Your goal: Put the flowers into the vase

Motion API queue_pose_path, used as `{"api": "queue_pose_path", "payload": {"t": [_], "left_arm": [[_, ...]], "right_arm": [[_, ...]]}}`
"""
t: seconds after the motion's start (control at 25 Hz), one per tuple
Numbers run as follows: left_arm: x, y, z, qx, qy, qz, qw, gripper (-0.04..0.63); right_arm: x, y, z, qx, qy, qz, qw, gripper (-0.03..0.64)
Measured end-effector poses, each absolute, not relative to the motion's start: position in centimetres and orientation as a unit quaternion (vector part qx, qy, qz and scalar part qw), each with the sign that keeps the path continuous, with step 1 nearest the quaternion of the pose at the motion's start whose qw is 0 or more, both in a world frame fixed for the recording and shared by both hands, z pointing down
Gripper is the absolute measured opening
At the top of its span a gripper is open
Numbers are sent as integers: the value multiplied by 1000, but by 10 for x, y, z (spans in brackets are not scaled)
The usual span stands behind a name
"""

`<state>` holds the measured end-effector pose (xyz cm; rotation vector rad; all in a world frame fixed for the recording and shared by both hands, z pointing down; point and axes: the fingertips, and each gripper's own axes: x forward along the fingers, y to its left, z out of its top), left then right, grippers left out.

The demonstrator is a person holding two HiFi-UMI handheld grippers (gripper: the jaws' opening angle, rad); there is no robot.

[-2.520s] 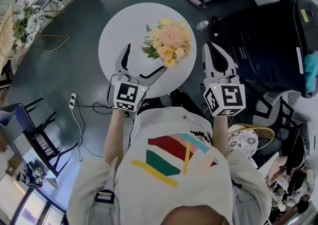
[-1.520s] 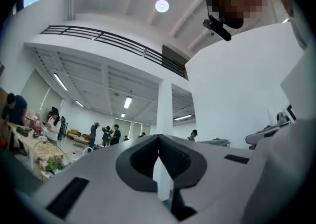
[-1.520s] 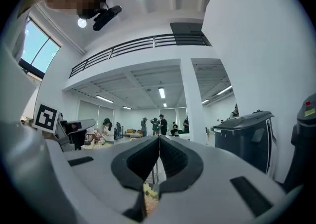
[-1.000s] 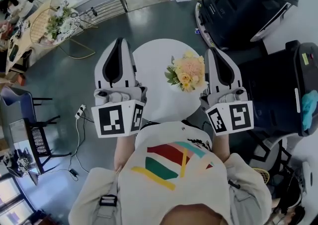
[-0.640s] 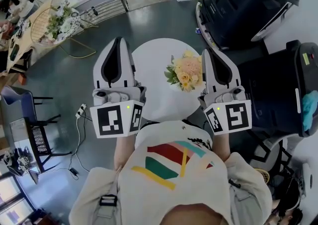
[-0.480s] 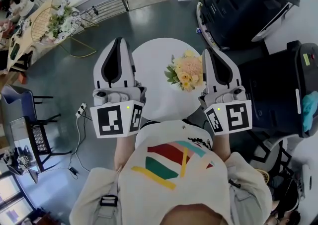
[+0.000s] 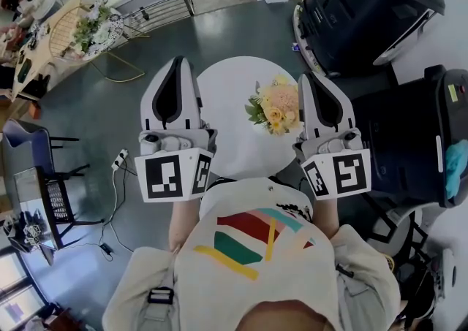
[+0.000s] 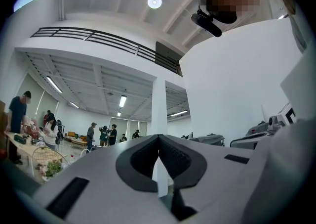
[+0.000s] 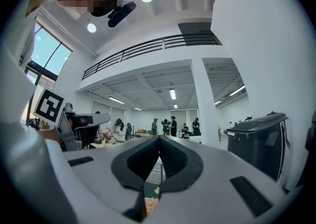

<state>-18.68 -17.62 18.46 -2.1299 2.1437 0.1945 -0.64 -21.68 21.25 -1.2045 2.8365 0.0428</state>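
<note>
My left hand-held gripper (image 7: 178, 61) and right hand-held gripper (image 7: 311, 75), both pressed together and empty, flank the flowers (image 7: 276, 105); placing seems done, I'd withdraw next

Peach flowers (image 7: 276, 105) (leafy) on round table (image 7: 232, 132)

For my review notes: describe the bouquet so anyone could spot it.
Find the round white table in the head view's centre. On its right side stands the bouquet: peach and yellow blooms, alone there, unlike the greenery on the far table.
</note>
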Motion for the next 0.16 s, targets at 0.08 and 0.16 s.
{"api": "queue_pose_path", "payload": {"t": [0.08, 0.16], "left_arm": [[-188, -176, 185, -702, 707, 64, 57, 9], [-188, -176, 184, -702, 707, 64, 56, 9]], "right_arm": [[-7, -217, 212, -390, 920, 14, 30, 11], [-7, -217, 212, -390, 920, 14, 30, 11]]}}
